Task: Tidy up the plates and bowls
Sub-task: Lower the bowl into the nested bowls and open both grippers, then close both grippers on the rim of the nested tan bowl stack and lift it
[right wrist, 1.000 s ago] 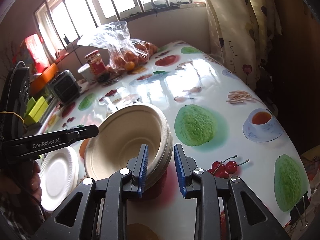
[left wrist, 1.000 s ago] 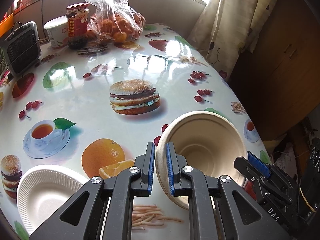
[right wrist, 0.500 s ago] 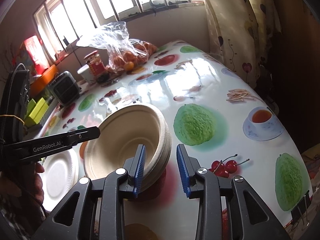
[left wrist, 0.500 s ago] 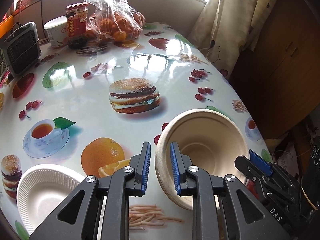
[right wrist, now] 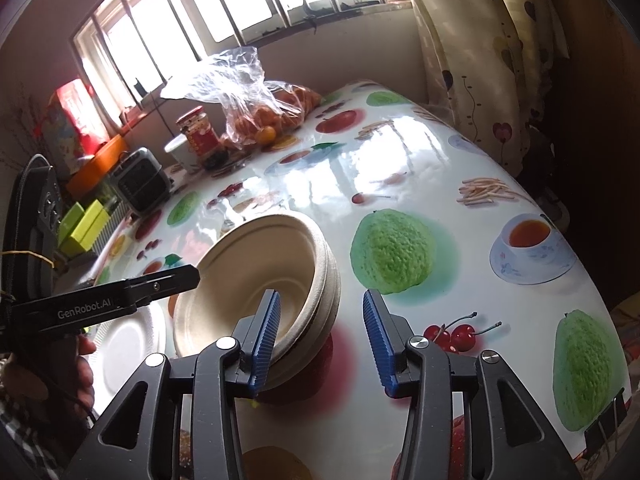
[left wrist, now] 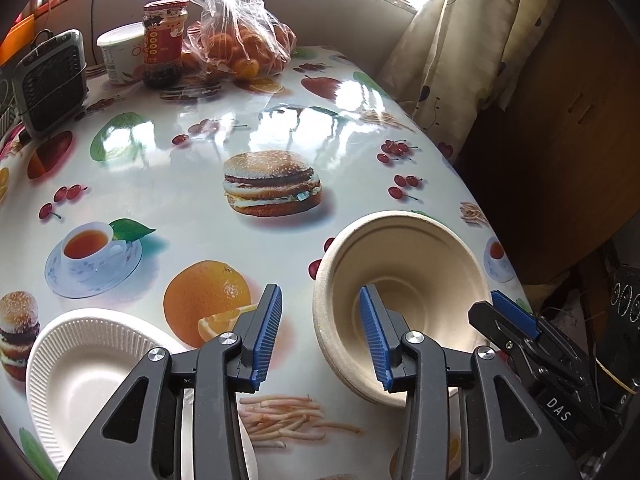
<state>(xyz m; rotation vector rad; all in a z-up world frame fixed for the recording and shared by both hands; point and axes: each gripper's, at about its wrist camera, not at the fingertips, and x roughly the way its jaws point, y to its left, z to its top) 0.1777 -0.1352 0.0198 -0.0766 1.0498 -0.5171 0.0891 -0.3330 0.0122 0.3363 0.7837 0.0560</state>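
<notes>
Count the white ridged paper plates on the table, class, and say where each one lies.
1. The white ridged plate lies near the table's front edge, left of the beige bowl stack and partly behind the left gripper. More may be stacked unseen beneath it.

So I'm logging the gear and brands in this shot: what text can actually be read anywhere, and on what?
"GenRobot.AI": on the black arm of the left tongs, seen from the right wrist.
"DAS": on the black body of the right tongs, seen from the left wrist.
Red-labelled glass jar: print too blurred to read.
White paper tub: red marks, unreadable.
</notes>
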